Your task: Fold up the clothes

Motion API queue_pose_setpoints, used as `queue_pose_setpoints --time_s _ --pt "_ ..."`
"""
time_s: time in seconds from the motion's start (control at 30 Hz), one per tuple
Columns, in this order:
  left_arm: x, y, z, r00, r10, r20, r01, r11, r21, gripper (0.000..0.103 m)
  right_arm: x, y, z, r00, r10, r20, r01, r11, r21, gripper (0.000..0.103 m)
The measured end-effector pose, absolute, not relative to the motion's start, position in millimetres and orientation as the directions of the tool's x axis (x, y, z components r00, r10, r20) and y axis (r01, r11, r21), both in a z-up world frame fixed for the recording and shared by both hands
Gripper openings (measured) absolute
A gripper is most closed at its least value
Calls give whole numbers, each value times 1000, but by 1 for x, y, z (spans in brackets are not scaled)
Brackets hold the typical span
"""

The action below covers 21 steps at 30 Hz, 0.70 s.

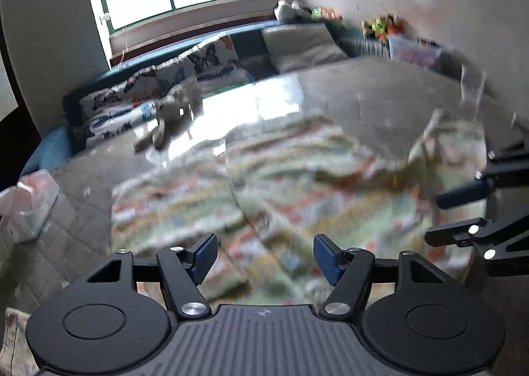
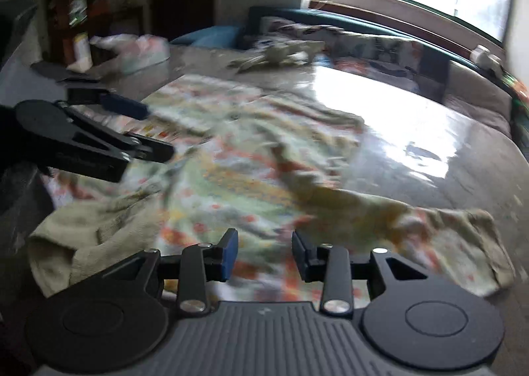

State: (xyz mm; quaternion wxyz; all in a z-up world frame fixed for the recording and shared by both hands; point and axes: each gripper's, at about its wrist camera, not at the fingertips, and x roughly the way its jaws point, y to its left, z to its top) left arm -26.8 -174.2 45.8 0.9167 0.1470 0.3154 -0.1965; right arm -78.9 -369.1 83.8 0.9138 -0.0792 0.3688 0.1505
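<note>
The patterned shirt (image 2: 251,157) lay crumpled mid-desk (image 2: 413,131). Soft and light, it was probably best pinched at its sleeves. Left claw (image 1: 265,257) and right claw (image 2: 264,255) hung spread, empty.

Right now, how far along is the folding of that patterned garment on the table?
Early, as far as the blurred frames show. Done: the patterned garment lies spread on the glossy table, one sleeve flung out, still rumpled. In hand: nothing; the left gripper and right gripper both hang open above the cloth, with no cloth between the jaws. Left: seemingly every fold, and the small pale item farther back.
</note>
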Motion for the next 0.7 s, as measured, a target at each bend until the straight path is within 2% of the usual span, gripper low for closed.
queue_pose_setpoints --time_s 0.07,0.2,0.33,0.4,0.53,0.7 --pt "-25 -182 50 721 -286 -632 469 872 139 67 -78 -388 88 708 180 -682 -258 966 -13 36" --pt "-29 -207 46 671 -349 -654 551 826 123 65 -63 -436 86 743 -18 -668 -16 999 -46 36" --pt "-41 -230 37 608 -414 -677 634 767 100 54 -50 -487 79 729 -247 -638 213 968 -131 36" --pt "-46 -236 31 575 -438 -691 665 742 83 49 -47 -510 74 707 -297 -642 290 949 -121 36" --pt "-57 -245 22 521 -468 -714 711 701 58 37 -42 -545 62 674 -335 -658 387 919 -72 36" --pt "-66 -247 17 460 -514 -724 763 646 27 35 -44 -568 54 689 -297 -661 420 907 30 34"
